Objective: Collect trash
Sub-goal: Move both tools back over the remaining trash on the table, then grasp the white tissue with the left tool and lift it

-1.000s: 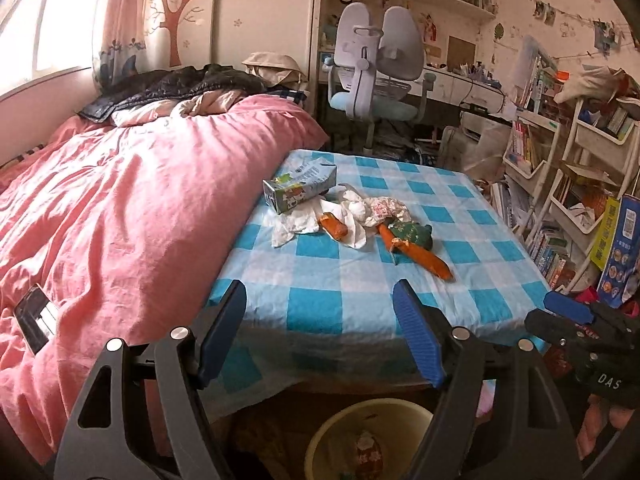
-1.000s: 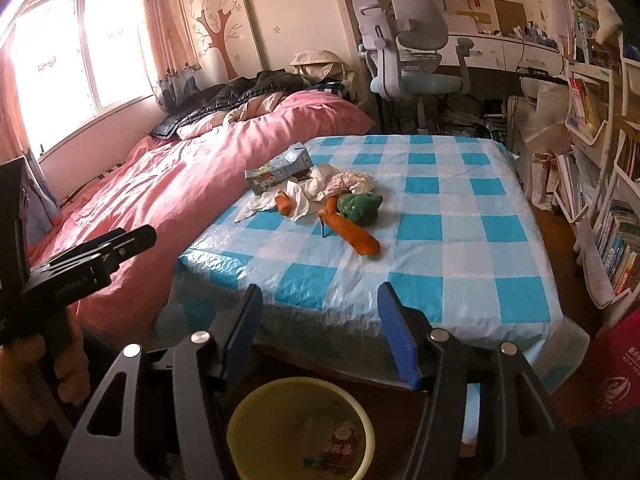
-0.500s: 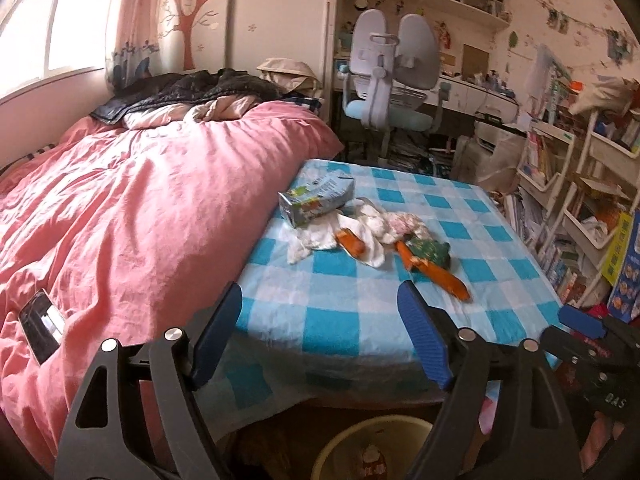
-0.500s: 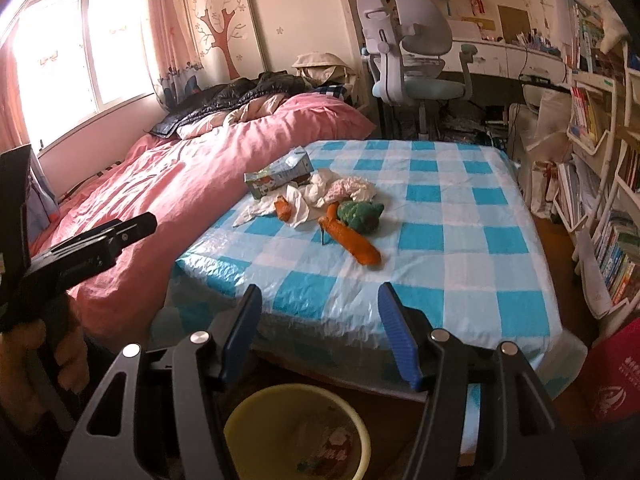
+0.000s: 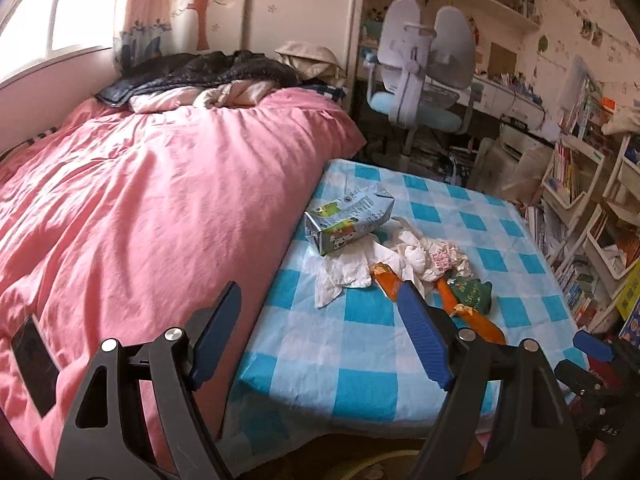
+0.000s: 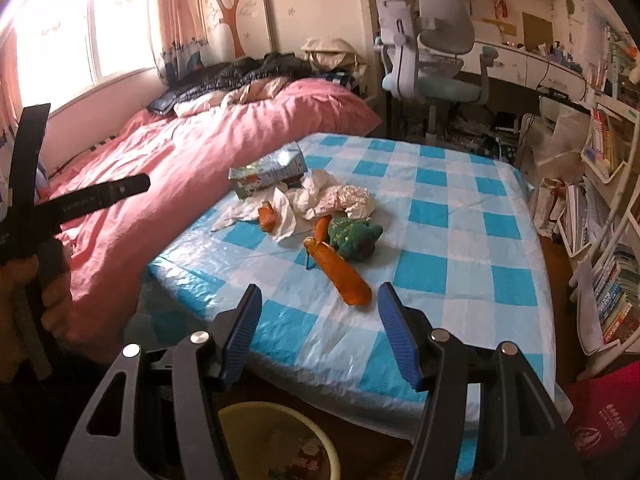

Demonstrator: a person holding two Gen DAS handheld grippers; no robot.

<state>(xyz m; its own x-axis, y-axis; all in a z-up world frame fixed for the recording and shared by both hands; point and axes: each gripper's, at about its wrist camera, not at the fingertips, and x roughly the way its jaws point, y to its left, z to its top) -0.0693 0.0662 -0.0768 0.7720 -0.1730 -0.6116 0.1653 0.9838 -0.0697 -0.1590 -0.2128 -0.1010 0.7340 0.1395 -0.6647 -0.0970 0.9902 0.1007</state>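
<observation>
Bedroom setting: a low table (image 6: 460,240) under a blue-and-white checked plastic cloth is shown beside a bed with a pink quilt (image 5: 140,220). The trash is gathered in a loose cluster on the half of the table nearer the bed: a light-blue printed drink carton (image 5: 348,218) lying on its side, crumpled white paper tissues (image 5: 344,268) just in front of it, a small orange wrapper (image 6: 267,217) resting on the tissues, a crumpled green foil packet (image 6: 352,236), and a long orange snack wrapper (image 6: 340,272) touching the packet and reaching nearest the table edge. A round yellow waste bin (image 6: 276,440) is seen on the floor below that edge.

The left tongs (image 5: 320,328) are held wide apart, having just been opening, with nothing between them; they are aimed toward the tissues and carton. The right tongs (image 6: 318,324) are held partly apart and empty, with the long orange wrapper lying just ahead of them.

The step in hand is judged to be the approach for a first pick. The outermost wrapper is best taken first, gripped across its narrow width, so that the pile is not dragged along. Thin film may slip; a firm pinch near the middle is advised.
</observation>
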